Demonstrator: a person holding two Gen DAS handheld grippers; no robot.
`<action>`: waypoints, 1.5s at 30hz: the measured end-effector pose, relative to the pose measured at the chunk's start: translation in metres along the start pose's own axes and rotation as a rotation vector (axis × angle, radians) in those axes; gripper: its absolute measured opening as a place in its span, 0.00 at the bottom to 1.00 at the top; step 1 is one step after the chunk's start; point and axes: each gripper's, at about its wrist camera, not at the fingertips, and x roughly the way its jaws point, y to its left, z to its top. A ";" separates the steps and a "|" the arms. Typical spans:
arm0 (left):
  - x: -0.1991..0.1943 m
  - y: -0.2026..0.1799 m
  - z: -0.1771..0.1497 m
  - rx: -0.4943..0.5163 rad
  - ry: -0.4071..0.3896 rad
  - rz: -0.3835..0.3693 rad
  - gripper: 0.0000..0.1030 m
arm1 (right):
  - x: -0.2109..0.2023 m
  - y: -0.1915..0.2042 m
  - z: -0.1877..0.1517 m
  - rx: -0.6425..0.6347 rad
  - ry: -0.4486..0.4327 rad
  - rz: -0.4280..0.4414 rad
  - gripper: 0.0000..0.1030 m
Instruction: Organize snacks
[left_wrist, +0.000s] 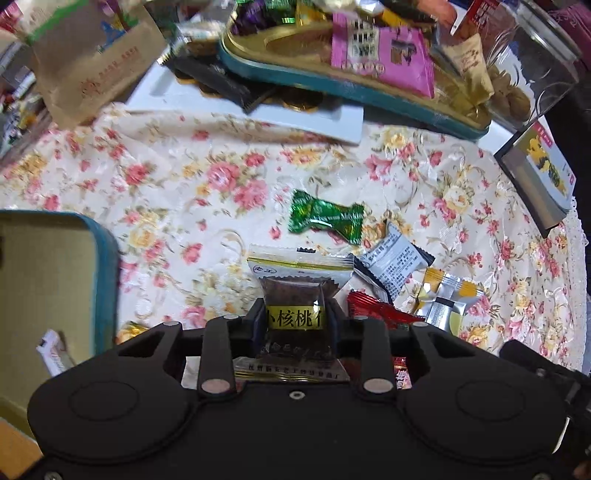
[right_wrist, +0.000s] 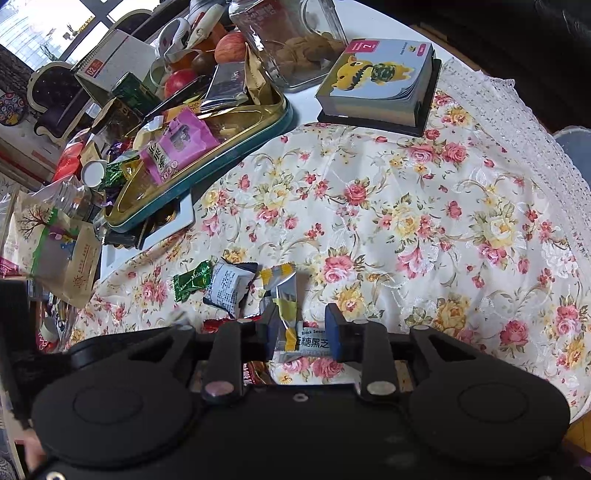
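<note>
Your left gripper (left_wrist: 295, 319) clamps a walnut snack packet (left_wrist: 295, 295) at lower centre. Your right gripper (right_wrist: 303, 332) straddles a black sesame packet (right_wrist: 306, 343), fingers apart and not visibly pressing it. A green candy (left_wrist: 325, 218) and other wrappers lie loose on the floral cloth (left_wrist: 184, 177). The teal tin (left_wrist: 332, 88), at top, is already heaped; sorting appears part done.
</note>
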 end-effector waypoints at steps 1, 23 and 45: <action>-0.007 0.002 0.000 0.003 -0.012 0.004 0.39 | 0.003 0.001 0.000 -0.007 0.006 -0.006 0.30; -0.085 0.074 0.000 -0.056 -0.105 0.040 0.40 | 0.082 0.056 -0.013 -0.050 0.001 -0.175 0.44; -0.116 0.136 -0.007 -0.118 -0.163 0.099 0.40 | 0.020 0.043 0.001 -0.047 -0.156 -0.149 0.36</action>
